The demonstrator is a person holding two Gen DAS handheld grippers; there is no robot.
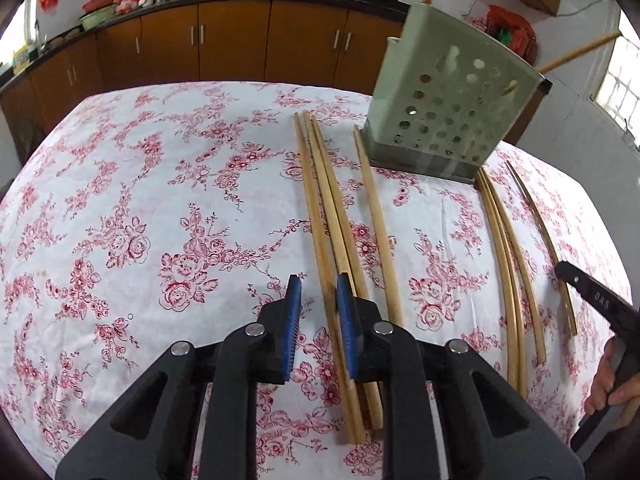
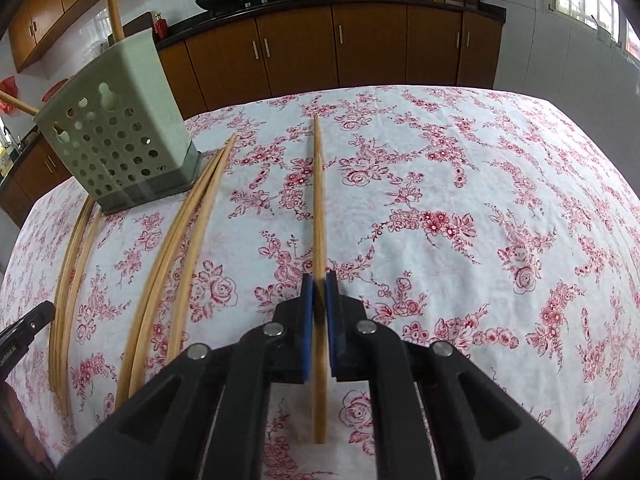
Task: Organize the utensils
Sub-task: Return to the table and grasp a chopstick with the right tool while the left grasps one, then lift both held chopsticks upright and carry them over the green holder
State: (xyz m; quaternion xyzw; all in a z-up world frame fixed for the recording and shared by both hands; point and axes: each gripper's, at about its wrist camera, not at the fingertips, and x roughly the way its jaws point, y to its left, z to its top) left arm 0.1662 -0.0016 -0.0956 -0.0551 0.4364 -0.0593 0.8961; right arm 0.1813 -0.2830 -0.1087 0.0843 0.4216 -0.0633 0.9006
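Several wooden chopsticks (image 1: 340, 240) lie on the floral tablecloth (image 1: 140, 200), in groups on both sides of a pale green perforated utensil holder (image 1: 448, 116) that has two chopsticks standing in it. My left gripper (image 1: 318, 294) is open above the left group, one chopstick running between its blue pads. My right gripper (image 2: 319, 286) is shut on a single chopstick (image 2: 319, 200) lying straight ahead on the cloth. The holder (image 2: 116, 132) stands to its far left. The right gripper also shows at the right edge of the left wrist view (image 1: 600, 304).
Brown kitchen cabinets (image 1: 240, 40) with a black counter, woks and jars run behind the table. More chopsticks (image 2: 172, 260) lie left of my right gripper. The table's far edge (image 2: 400, 88) faces the cabinets.
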